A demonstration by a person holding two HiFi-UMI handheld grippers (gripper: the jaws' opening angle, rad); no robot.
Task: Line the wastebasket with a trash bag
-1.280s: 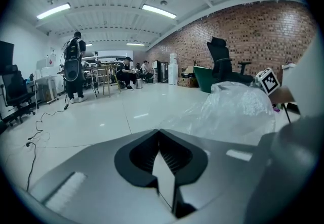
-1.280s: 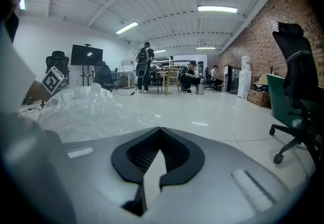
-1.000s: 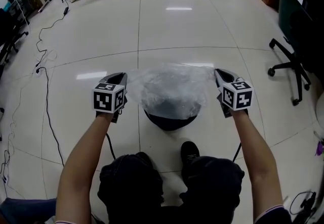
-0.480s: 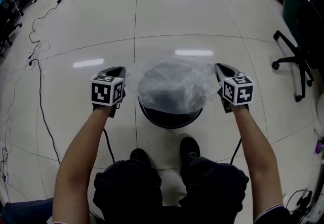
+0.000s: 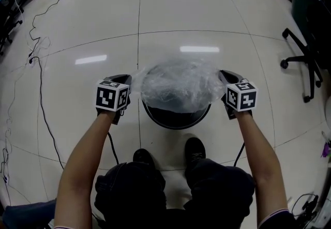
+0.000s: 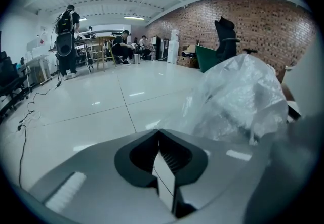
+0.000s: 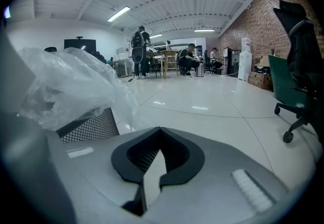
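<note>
Head view looks down on my two claws, held on either side of the wastebasket [image 5: 176,119], which stands on the floor [image 5: 77,31] just beyond my shoes [image 5: 194,149]. My left claw [image 5: 125,78] sits just left of the rim and my right claw [image 5: 223,74] just right of it, both pointing away from me and downward. Each claw is pinched tight on an edge of the bag [image 5: 176,86], a clear, crinkled film stretched between the two tips. The bag bulges over the wastebasket's mouth and covers its far part, while the near arc of the dark rim shows below the film. Left gripper view has my jaws pressed together, with the bag billowing up to their right. Right gripper view has the jaws together too, with the bag to their left and the wastebasket's black mesh wall under it. A chair [image 5: 305,62] stands at the far right, and a cable [image 5: 44,98] trails across the floor on the left.
</note>
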